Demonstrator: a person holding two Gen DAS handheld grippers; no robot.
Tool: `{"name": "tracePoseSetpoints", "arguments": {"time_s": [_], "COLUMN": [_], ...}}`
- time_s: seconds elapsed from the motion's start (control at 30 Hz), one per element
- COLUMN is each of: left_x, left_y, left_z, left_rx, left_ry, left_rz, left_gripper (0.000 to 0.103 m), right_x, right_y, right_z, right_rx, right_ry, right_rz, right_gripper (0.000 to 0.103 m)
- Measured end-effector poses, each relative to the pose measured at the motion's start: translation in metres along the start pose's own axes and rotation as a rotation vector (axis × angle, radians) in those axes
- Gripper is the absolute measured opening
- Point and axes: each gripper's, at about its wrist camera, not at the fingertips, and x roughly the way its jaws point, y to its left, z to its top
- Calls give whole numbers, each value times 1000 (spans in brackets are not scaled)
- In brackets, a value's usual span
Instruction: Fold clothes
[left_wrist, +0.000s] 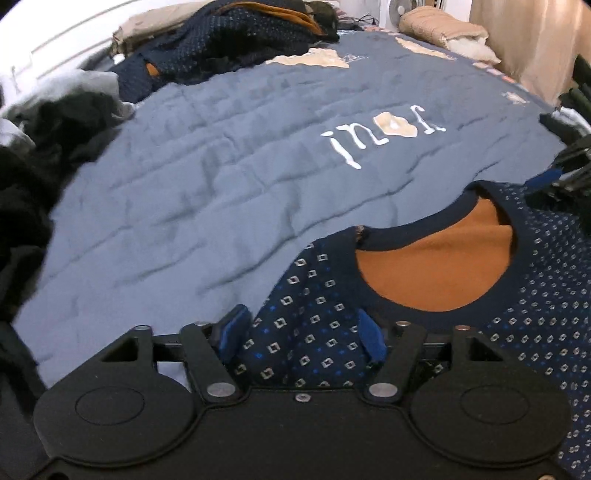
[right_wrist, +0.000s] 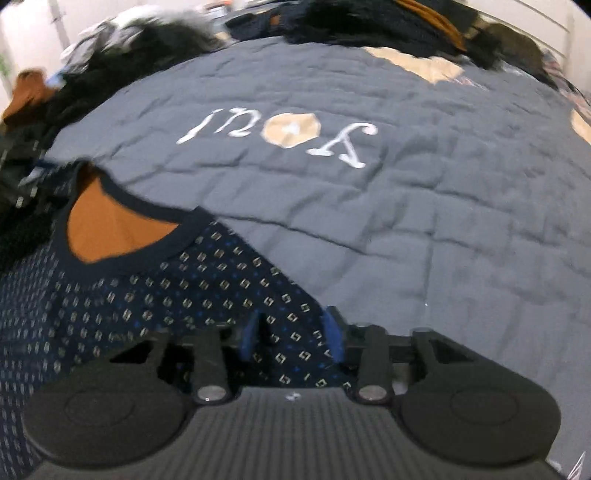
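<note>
The navy patterned sweater was up off the bed, stretched between both grippers, its round neckline gaping between them and showing an orange lining inside. The left gripper had its blue-padded fingers set either side of one shoulder, and cloth bunched right between them, so I judged them closed on the fabric. Over in the right wrist view the right gripper did the same at the other shoulder of the sweater, fingers pinching a fold of the diamond-dotted knit.

Beneath it all lay the blue quilted bedspread, lettering stitched across it, with a heap of dark clothes piled along the far edge.

How would it handle? Soft and limp, plainly: the knit sagged between the two holds and draped without a crease of its own. The lining suggested some thickness, so probably a bit weightier than a thin shirt, and grippy rather than slick. Nothing fragile here. The shoulder seams looked the right place to take it, one each side of the collar, since that kept the body hanging square. Hem and sleeves were out of view, so how far any folding stood could not be called.
</note>
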Motion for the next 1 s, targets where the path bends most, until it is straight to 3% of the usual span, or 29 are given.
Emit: {"name": "tracePoseSetpoints", "arguments": {"time_s": [0.07,0.13,0.4,0.53,0.63,0.7,0.8,0.9,0.97,1.0], "left_x": [-1,-1,-4,2,7,9,13,14,14,15], "left_y": [0,1,4,8,8,5,6,10,11,10], "left_z": [0,2,14,28,40,43,40,33,30,29], "left_rx": [18,26,37,29,19,36,48,36,33,33], "left_ry": [-14,-34,-148,-177,-190,-182,-161,-148,-143,-138], "left_rz": [-46,-38,53,112,118,106,95,85,81,79], "left_gripper": [13,6,5,3,3,3,3,3,3,3], "right_x": [0,-4,-13,-20,-20,-20,-19,-12,-9,-7], "right_y": [-3,-7,-23,-34,-49,-45,-30,-22,-22,-22], "right_z": [2,6,32,53,69,72,64,49,39,34], "right_rx": [48,90,152,182,219,167,36,-68,-103,-118], "right_ry": [-16,-60,-196,-295,-266,-224,-178,-111,-83,-71], "right_rz": [-14,-40,-151,-280,-195,-76,9,51,53,53], "right_gripper": [3,2,0,0,0,0,3,7,14,23]}}
